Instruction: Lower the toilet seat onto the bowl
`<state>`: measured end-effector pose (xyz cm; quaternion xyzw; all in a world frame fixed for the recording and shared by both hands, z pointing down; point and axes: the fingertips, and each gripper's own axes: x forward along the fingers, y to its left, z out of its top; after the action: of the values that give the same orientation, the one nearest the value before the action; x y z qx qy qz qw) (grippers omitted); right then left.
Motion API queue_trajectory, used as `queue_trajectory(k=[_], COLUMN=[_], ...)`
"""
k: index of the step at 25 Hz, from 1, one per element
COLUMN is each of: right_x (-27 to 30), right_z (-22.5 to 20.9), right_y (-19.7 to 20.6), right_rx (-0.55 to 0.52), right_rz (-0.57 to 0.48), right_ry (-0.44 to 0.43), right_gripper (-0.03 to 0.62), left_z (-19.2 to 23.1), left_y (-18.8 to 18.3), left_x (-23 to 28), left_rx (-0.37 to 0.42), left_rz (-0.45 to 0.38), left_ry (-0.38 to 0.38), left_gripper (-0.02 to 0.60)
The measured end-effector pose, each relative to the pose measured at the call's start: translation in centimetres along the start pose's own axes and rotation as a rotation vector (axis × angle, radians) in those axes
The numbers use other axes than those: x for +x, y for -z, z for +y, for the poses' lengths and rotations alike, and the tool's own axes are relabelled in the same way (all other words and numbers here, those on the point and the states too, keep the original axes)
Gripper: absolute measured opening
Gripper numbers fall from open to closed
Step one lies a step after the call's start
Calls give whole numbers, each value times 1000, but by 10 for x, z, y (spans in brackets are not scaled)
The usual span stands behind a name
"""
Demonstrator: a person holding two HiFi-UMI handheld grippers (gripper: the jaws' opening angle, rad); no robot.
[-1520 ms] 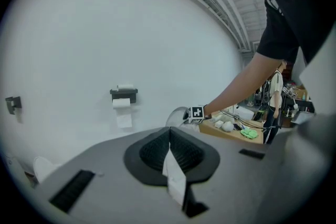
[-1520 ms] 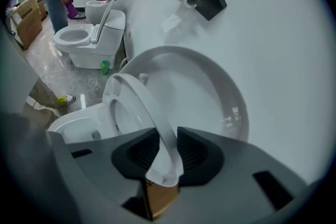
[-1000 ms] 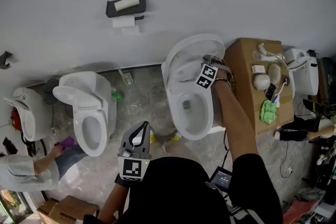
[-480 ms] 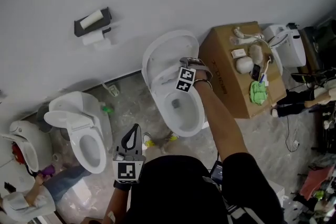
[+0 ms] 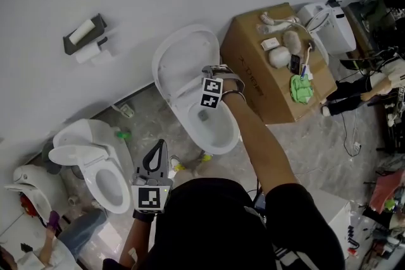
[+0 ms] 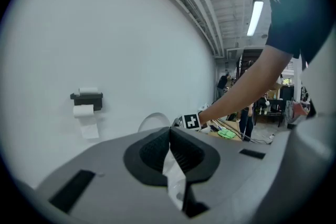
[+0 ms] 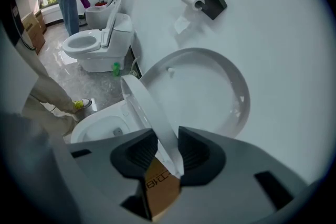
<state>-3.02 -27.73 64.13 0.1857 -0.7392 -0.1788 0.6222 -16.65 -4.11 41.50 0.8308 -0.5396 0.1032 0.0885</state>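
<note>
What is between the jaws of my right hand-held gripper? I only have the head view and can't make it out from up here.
Observer: The right gripper view shows the rim of the toilet seat between the pads of the right hand-held gripper, touching both. The jaws are opening.
Operator: Is the seat down on the bowl yet?
Observer: No. It stands tilted, away from the raised lid and well clear of the bowl.
Operator: And my left one?
Observer: The left gripper view shows the left hand-held gripper with its jaws together, holding nothing.
</note>
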Motion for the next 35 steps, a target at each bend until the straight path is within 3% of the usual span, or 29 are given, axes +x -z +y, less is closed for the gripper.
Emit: queue_trajectory(k=[19, 35], right_x=[-28, -37], right_z=[61, 94], right_y=[38, 56], right_rx=[-66, -17], right_rz=[-17, -63], right_ry=[-31, -77], right_gripper=[120, 132], left_z=[-2, -1], left_y=[8, 6], left_x=[-9, -13], left_rx=[38, 38], left_rz=[42, 39], left_ry=[-16, -37], left_gripper=[12, 12])
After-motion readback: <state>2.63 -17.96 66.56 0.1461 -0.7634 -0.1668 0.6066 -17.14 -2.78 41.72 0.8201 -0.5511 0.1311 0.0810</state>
